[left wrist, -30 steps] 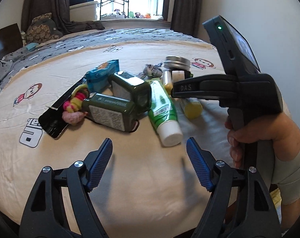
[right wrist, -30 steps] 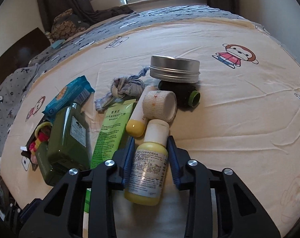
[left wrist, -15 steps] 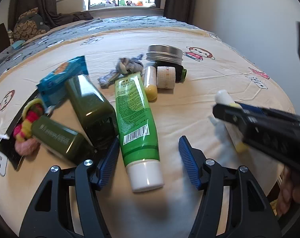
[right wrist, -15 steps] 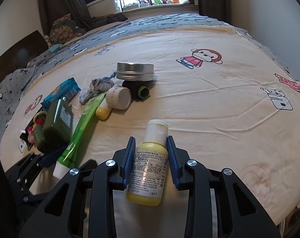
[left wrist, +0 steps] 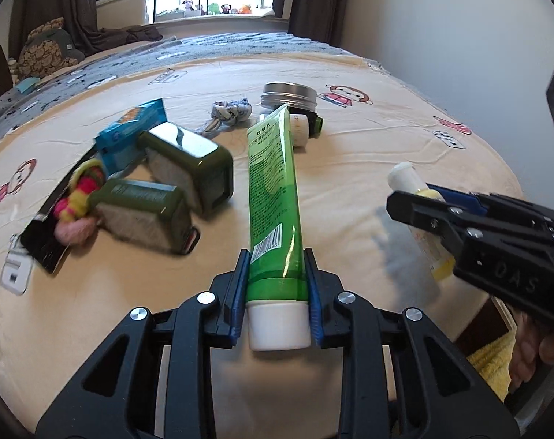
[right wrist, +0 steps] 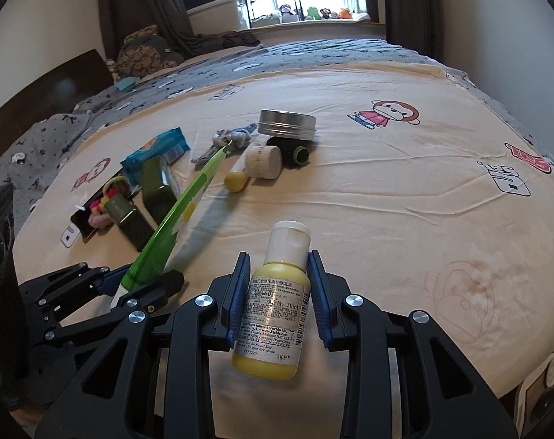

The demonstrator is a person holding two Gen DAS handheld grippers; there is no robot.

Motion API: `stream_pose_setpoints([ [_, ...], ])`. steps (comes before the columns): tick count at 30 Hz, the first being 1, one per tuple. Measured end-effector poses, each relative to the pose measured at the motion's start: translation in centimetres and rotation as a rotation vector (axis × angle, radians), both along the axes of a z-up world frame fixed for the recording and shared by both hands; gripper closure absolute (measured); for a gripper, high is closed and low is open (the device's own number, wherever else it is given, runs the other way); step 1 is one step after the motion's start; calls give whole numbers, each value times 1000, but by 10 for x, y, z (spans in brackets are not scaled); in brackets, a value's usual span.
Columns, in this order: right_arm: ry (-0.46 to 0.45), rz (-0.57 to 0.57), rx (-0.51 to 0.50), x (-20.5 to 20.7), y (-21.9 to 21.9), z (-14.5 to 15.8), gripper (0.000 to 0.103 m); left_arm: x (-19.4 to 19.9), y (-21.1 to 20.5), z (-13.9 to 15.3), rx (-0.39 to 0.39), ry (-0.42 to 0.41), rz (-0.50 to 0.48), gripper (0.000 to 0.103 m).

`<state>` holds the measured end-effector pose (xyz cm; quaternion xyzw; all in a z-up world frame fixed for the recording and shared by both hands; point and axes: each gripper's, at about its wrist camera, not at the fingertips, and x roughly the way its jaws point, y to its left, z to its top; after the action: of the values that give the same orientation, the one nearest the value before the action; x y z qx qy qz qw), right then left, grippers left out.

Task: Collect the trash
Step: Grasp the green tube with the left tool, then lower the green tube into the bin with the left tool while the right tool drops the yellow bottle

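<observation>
Above the bed, left gripper jaws pinching green tube, right gripper jaws pinching yellow bottle.

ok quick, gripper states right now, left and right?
Left gripper: closed on the green tube, near its white cap.
Right gripper: closed on the yellow bottle, held clear of the bed.

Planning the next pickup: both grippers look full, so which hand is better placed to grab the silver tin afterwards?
Neither now: left gripper clamps the green tube, right gripper the yellow bottle. Once emptied, probably right: the silver tin lies almost straight ahead of it.
</observation>
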<state>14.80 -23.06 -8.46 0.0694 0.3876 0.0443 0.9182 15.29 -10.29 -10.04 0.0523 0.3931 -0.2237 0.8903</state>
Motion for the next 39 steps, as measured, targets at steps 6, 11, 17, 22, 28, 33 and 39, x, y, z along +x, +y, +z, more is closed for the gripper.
stream_pose_setpoints([
  [6,-36,92,-1,-54,26,4,70,-68,33,12,3,-58,24,77],
  [11,-37,140,20,-91,39,-7,70,-119,58,11,4,-68,48,77],
  [17,-5,165,3,-123,51,-34,70,-163,77,-8,2,-46,76,77],
  [22,82,175,8,-139,54,-67,70,-187,78,-34,11,15,55,77],
  [28,194,206,-1,-139,65,-107,70,-195,69,-73,57,98,27,77],
  [33,256,196,9,-132,65,-134,70,-187,61,-101,84,161,15,77],
  [39,309,182,58,-129,57,-148,70,-180,57,-119,96,220,5,77],
])
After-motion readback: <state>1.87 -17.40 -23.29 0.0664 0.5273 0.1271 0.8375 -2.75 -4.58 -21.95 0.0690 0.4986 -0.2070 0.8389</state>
